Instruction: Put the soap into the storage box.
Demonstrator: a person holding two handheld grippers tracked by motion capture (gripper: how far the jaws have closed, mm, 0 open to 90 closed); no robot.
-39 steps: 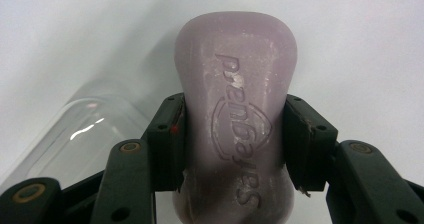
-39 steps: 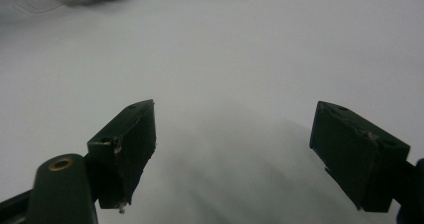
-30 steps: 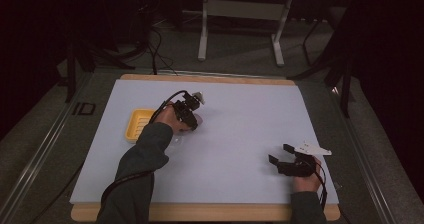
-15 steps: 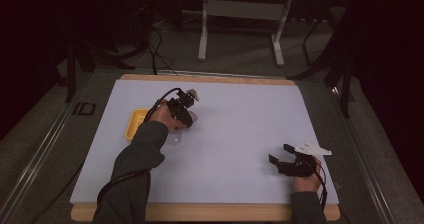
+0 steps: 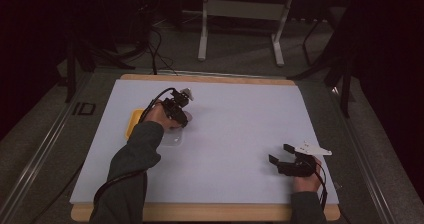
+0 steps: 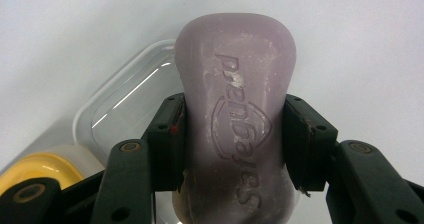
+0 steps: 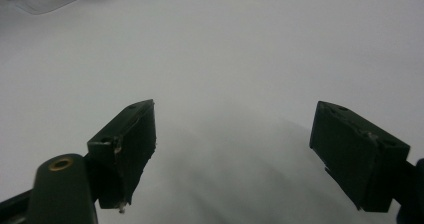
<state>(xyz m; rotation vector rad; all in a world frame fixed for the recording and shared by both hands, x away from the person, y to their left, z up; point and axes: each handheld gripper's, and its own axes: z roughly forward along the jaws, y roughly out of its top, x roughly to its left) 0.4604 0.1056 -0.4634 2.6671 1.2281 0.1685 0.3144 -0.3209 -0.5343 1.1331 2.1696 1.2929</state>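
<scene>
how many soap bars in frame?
1. The purple soap bar sits clamped in the left gripper, held above the clear container. Another could be hidden behind the hand.

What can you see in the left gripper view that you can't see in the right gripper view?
Left gripper view: the left gripper is shut on a purple soap bar with raised letters, held over a clear box, with a yellow thing at the lower left.

Right gripper view: the right gripper has its jaws wide apart with nothing between them.

Both: two black jaws rising from the bottom, and the white table top behind them.
</scene>
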